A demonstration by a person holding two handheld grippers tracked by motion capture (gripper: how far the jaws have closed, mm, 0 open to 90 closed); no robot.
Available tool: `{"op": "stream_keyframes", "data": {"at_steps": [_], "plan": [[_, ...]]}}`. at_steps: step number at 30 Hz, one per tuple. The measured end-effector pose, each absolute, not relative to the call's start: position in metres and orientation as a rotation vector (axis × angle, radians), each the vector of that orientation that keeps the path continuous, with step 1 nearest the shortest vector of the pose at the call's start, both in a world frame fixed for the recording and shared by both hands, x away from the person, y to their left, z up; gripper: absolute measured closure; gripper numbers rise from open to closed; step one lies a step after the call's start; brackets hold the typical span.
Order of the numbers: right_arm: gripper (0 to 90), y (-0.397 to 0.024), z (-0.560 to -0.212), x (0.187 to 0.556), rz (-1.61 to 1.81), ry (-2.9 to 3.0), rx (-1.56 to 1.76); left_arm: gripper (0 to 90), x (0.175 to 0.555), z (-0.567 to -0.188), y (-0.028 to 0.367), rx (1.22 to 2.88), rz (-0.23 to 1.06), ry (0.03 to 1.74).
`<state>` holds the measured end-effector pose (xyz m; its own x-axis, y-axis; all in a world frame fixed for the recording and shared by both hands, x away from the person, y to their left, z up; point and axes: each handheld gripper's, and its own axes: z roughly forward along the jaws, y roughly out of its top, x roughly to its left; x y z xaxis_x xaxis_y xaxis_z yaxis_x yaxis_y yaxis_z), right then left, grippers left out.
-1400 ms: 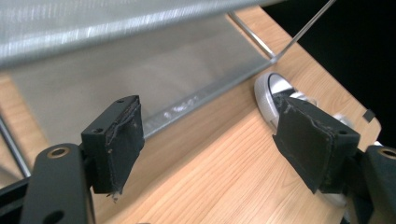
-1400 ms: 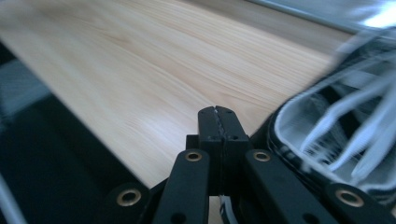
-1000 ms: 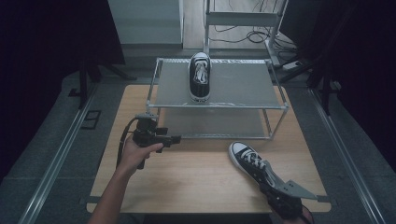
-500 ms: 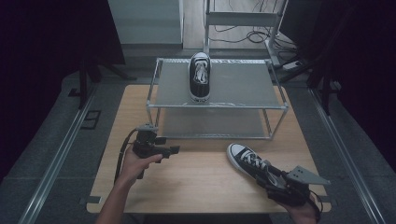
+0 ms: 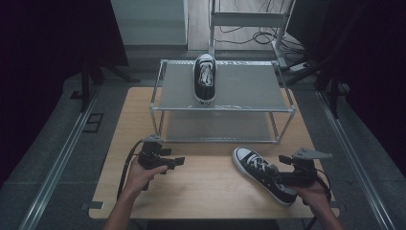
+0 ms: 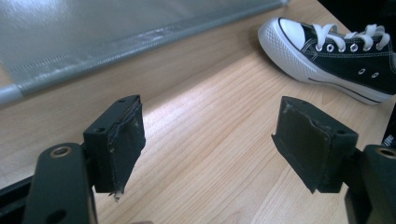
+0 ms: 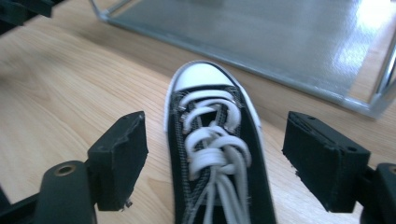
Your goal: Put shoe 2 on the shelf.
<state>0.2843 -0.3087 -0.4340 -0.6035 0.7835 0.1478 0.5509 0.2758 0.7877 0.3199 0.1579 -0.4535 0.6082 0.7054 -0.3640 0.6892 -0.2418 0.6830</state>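
A black low-top sneaker with a white toe cap and white laces (image 5: 262,173) lies on the wooden table (image 5: 206,191) at the front right, toe toward the rack. My right gripper (image 5: 280,178) sits behind its heel. In the right gripper view its jaws have just been opening and now straddle the sneaker (image 7: 215,154) without touching it. A matching sneaker (image 5: 204,79) stands on the top shelf of the metal rack (image 5: 249,86). My left gripper (image 5: 179,161) hovers low over the table at the left, its jaws apart and empty (image 6: 210,140), with the table sneaker (image 6: 336,51) farther off.
The two-tier metal rack takes up the back half of the table, and its lower shelf (image 5: 215,127) is bare. Cables trail from both grippers. The floor, a rail (image 5: 57,167) and dark curtains surround the table.
The right gripper's jaws have opened off the sneaker and the hand has drawn back to the right. The sneaker now rests on the table. The left hand has sunk toward the table.
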Motion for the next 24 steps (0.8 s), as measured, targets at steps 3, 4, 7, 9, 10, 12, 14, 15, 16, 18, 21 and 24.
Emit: {"op": "stream_keyframes", "data": {"at_steps": [3, 4, 7, 9, 10, 12, 14, 15, 16, 18, 21, 24], "plan": [[18.1, -0.306, -0.438, 0.296, 1.186, 2.346, 1.255, 24.3, 0.318, -0.46, 0.157, 1.966, 0.015, 1.111], [17.4, -0.305, -0.439, 0.299, 1.18, 2.362, 1.259, 24.3, 0.318, -0.461, 0.156, 1.971, 0.011, 1.113], [16.1, -0.302, -0.441, 0.304, 1.16, 2.396, 1.276, 24.3, 0.317, -0.464, 0.155, 1.979, 0.009, 1.118], [14.5, -0.298, -0.446, 0.311, 1.121, 2.442, 1.297, 24.3, 0.317, -0.465, 0.155, 1.982, 0.006, 1.118], [14.5, -0.298, -0.446, 0.311, 1.121, 2.442, 1.297, 24.3, 0.317, -0.466, 0.155, 1.983, 0.005, 1.119], [13.4, -0.295, -0.448, 0.315, 1.085, 2.476, 1.308, 24.3, 0.316, -0.467, 0.156, 1.983, 0.002, 1.122], [12.2, -0.292, -0.449, 0.316, 1.041, 2.485, 1.319, 24.2, 0.316, -0.469, 0.157, 1.983, 0.0, 1.125], [11.6, -0.291, -0.449, 0.317, 1.016, 2.496, 1.323, 24.3, 0.316, -0.469, 0.157, 1.983, 0.001, 1.129], [10.6, -0.29, -0.45, 0.317, 0.986, 2.508, 1.328, 24.3, 0.316, -0.47, 0.158, 1.982, -0.001, 1.131], [9.2, -0.288, -0.45, 0.319, 0.921, 2.528, 1.339, 24.2, 0.315, -0.47, 0.159, 1.981, -0.002, 1.133], [8.5, -0.286, -0.452, 0.322, 0.845, 2.555, 1.351, 24.3, 0.315, -0.471, 0.159, 1.982, -0.002, 1.132], [7.9, -0.282, -0.455, 0.324, 0.779, 2.584, 1.362, 24.3, 0.315, -0.471, 0.159, 1.982, -0.002, 1.132]]}}
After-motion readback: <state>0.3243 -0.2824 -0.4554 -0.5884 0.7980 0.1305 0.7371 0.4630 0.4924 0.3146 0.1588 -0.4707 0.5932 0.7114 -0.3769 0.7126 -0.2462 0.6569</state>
